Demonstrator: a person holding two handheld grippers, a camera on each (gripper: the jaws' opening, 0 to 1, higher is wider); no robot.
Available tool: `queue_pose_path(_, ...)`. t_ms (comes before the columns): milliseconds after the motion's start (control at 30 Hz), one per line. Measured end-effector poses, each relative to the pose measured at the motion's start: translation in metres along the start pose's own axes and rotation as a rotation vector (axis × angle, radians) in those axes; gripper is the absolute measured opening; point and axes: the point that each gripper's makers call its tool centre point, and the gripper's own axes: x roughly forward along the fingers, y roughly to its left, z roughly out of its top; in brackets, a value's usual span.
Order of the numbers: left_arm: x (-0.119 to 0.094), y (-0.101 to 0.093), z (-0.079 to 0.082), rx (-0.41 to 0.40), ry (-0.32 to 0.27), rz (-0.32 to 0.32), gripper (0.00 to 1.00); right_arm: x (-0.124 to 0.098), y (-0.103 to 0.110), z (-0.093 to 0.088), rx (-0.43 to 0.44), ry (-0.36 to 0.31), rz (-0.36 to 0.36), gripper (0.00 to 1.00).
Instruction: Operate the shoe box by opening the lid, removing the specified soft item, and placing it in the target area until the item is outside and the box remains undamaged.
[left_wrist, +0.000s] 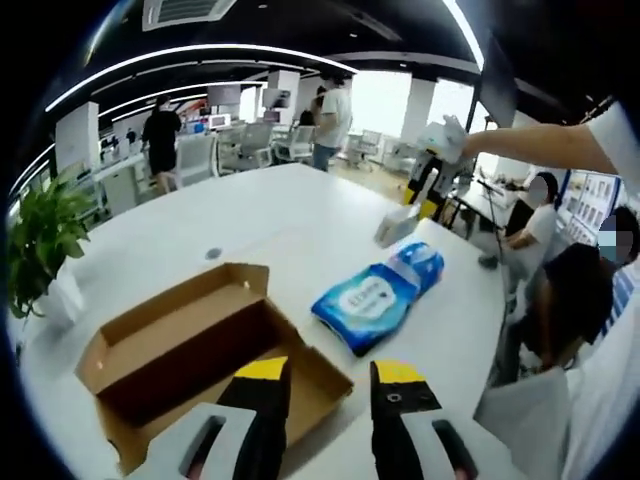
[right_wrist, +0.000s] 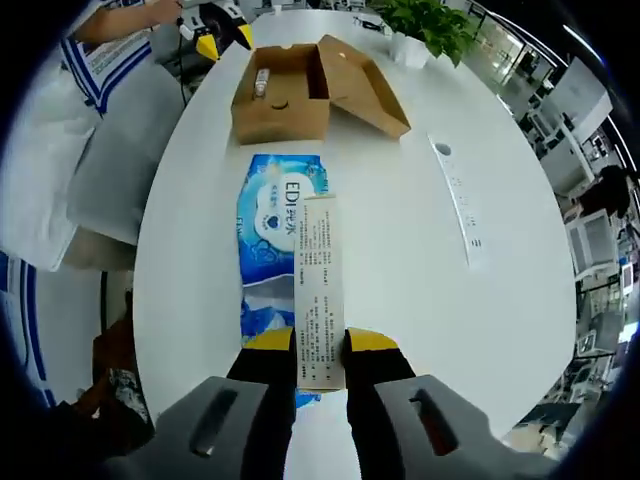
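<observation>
- We find the right gripper (right_wrist: 320, 352) raised over the white table (right_wrist: 400, 220), jaws clamped on a long narrow carton (right_wrist: 320, 290).
- The left gripper (left_wrist: 330, 385) hovers with jaws parted, holding nothing.
- The blue soft pack (left_wrist: 378, 295) lies on the table at its 12 o'clock, outside the open shoe box (left_wrist: 200, 355), which sits at 10 o'clock.

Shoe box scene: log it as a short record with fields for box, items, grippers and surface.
box: brown cardboard shoe box, lid open, on the white table
wipes: blue soft pack lying on the table outside the box
right gripper: right gripper shut on a slim printed carton above the wipes pack
left gripper: left gripper open, holding nothing, near the box
plant: potted plant at the table edge
</observation>
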Motion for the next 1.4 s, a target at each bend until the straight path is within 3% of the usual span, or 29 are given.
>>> queue_pose_path(333,0.018,-0.023,0.02,0.03,-0.043,-0.092,0.43,0.024,-0.019,-0.055,0.037,0.041,0.006,0.15)
queue_pose_path(600,0.028,-0.042,0.027,0.046,-0.045,-0.109,0.46,0.043,-0.028,-0.084,0.056,0.048,0.022,0.15)
queue_pose_path(767,0.035,-0.06,0.026,0.049,-0.026,-0.116,0.46,0.05,-0.027,-0.087,0.063,0.037,0.03,0.15)
queue_pose_path(967,0.042,-0.068,0.025,0.059,-0.01,-0.116,0.47,0.057,-0.027,-0.086,0.065,0.022,0.039,0.15)
queue_pose_path(1067,0.042,-0.057,0.023,0.056,-0.007,-0.116,0.47,0.059,-0.024,-0.083,0.064,0.018,0.04,0.15)
queue_pose_path(1400,0.047,-0.056,0.022,0.055,0.002,-0.116,0.47,0.062,-0.028,-0.087,0.069,0.002,0.053,0.16)
